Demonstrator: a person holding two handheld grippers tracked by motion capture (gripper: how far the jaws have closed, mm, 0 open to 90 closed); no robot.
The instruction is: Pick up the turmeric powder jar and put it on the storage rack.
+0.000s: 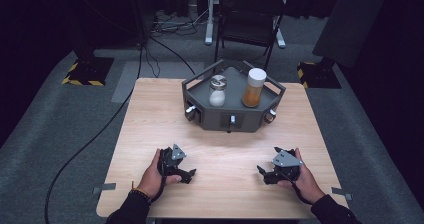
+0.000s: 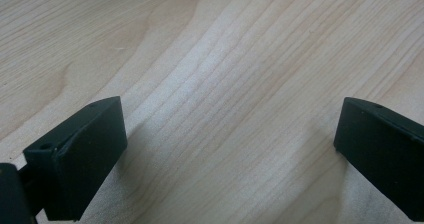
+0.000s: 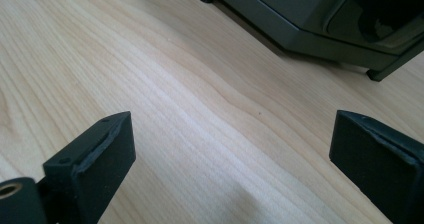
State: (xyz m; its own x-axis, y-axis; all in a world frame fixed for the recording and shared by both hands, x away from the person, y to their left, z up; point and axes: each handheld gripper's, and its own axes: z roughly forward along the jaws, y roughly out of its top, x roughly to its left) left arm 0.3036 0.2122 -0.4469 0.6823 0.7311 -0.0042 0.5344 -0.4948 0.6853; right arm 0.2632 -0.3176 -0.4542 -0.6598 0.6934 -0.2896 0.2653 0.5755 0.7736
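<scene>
Two black two-jaw grippers rest low on a pale wooden table (image 1: 150, 114), each held in one of the person's hands near the table's front edge. The left gripper (image 1: 189, 174) has its jaws spread wide, with bare wood grain between them and nothing held; its fingertips (image 2: 80, 154) lie close above the tabletop. The right gripper (image 1: 262, 174) likewise stands with jaws wide apart and empty, pointing inward toward the left one, the two well apart. Farther back, at the middle of the table, stands a dark grey angular tray with knobs (image 1: 227, 120). On it stand a glass shaker of white grains (image 1: 217, 91) and, just beside it, a white-capped jar of amber contents (image 1: 254, 87). Beyond the table stands a black folding chair (image 1: 247, 16).
</scene>
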